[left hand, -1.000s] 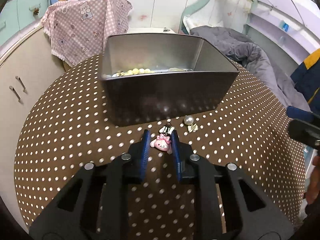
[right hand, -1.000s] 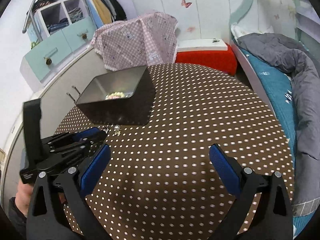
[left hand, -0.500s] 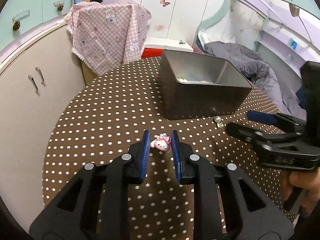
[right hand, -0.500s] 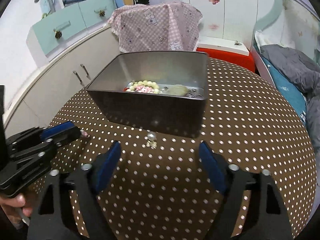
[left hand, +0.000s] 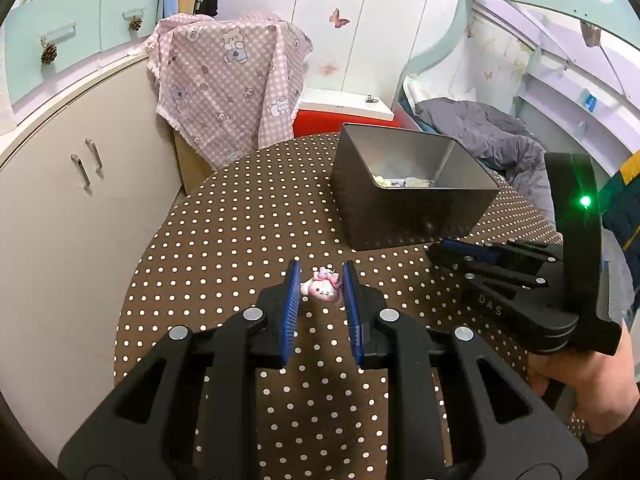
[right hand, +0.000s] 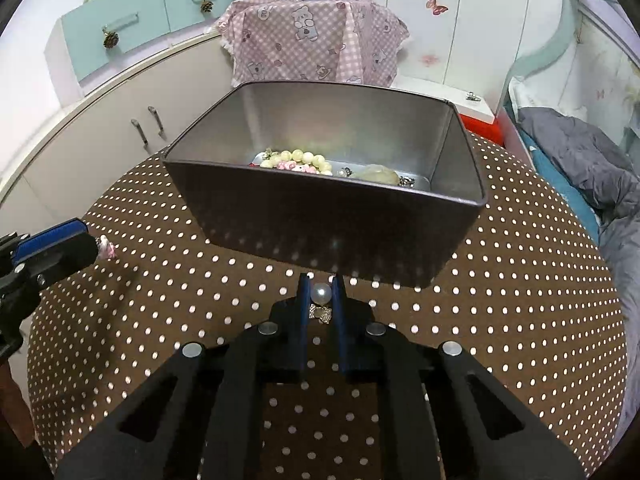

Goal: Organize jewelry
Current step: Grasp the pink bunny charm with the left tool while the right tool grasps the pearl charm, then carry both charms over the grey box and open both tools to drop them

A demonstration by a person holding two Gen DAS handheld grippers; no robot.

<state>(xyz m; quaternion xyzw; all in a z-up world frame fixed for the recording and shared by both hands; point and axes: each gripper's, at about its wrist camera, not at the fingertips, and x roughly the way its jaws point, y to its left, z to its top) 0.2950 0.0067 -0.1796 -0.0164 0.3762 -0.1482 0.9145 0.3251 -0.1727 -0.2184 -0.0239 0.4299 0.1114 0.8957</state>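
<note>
Left hand-held gripper [left hand: 319,285] closed on pink charm [left hand: 322,289], left of metal box [right hand: 360,216]. Right hand-held gripper [right hand: 321,292] pinched pearl earring [right hand: 321,293] on counter [right hand: 520,320], near box. Firm pinch advised; lift above rim before release.

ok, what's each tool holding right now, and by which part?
Left tool: pink charm, pinched across its sides. Right tool: pearl earring, closed around the pearl's sides, by the tin; lift-off cannot be told.
</note>
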